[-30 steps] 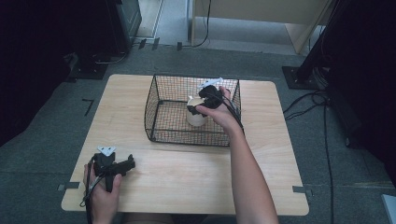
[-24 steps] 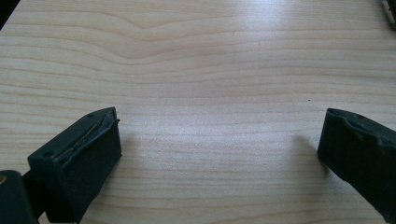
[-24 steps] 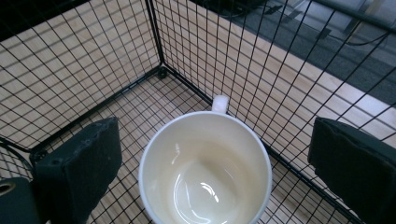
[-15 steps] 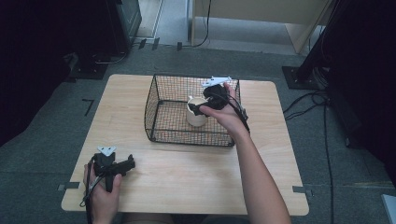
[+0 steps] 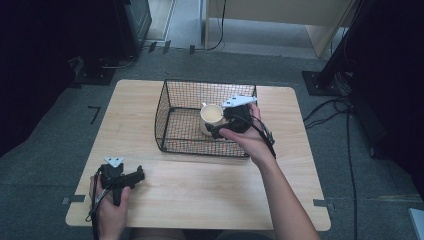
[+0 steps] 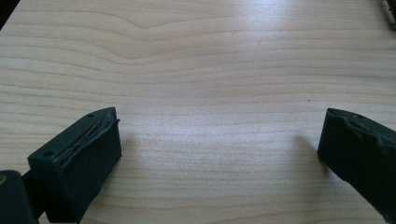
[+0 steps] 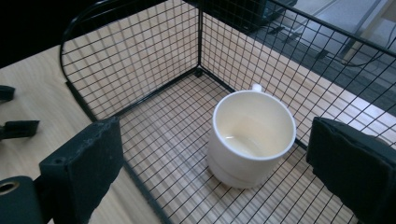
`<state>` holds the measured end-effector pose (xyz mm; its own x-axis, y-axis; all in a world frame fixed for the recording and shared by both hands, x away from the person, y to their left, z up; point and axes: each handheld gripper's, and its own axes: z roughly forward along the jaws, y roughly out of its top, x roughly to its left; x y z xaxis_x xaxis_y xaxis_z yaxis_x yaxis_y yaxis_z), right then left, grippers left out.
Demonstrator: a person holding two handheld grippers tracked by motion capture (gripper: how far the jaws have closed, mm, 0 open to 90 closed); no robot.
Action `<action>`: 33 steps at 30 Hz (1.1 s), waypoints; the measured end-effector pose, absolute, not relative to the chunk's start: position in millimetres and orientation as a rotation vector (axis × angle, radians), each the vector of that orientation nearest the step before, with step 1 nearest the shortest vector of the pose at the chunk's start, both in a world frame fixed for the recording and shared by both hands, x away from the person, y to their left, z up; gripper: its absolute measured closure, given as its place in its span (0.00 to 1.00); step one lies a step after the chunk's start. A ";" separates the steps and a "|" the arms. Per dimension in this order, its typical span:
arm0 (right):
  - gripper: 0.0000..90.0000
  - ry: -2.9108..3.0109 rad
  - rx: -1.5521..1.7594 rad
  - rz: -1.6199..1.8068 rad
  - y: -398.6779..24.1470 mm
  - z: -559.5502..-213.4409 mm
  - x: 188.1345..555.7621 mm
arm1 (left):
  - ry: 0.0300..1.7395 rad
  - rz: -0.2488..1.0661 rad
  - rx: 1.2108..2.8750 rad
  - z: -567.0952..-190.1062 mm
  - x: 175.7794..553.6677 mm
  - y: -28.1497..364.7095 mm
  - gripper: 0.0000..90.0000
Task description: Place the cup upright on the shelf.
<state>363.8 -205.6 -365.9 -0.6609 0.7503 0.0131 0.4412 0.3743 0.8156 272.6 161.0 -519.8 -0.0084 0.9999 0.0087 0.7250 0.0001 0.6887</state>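
Light wood table [image 5: 200, 190] on grey floor, dark surroundings. White cup [image 5: 211, 117] upright in wire basket [image 5: 172, 107], far-centre, handle to far side. Right gripper [image 5: 218, 131] jaws spread beside cup; left gripper [image 5: 131, 176] spread, near-left.

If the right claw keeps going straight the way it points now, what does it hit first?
Most likely the white cup in the wire basket: it stands upright between the open right claw jaws, just ahead. Depth is hard to judge.

A lab or studio: grey carpet [image 5: 45, 165], tape marks [image 5: 93, 112], cables [image 5: 330, 107] at right, black stands [image 5: 325, 80] around a bare table [image 5: 200, 185].
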 end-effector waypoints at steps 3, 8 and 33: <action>0.04 2.271 1.016 1.154 -209.5 -369.2 352.9 | 1.785 0.721 1.775 -519.8 272.6 160.9 0.00; 0.05 2.253 1.022 1.140 -218.6 -375.9 339.9 | 1.785 0.722 1.776 -519.8 272.6 160.9 0.00; 0.05 2.145 1.127 1.106 -292.5 -405.8 268.8 | 1.784 0.722 1.777 -519.8 272.6 161.0 0.00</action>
<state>268.8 -292.5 -405.8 -0.5499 0.8343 -0.0388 0.4520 0.3364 0.8261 272.6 161.0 -519.8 -0.0077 0.9999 0.0090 0.7251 -0.0006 0.6887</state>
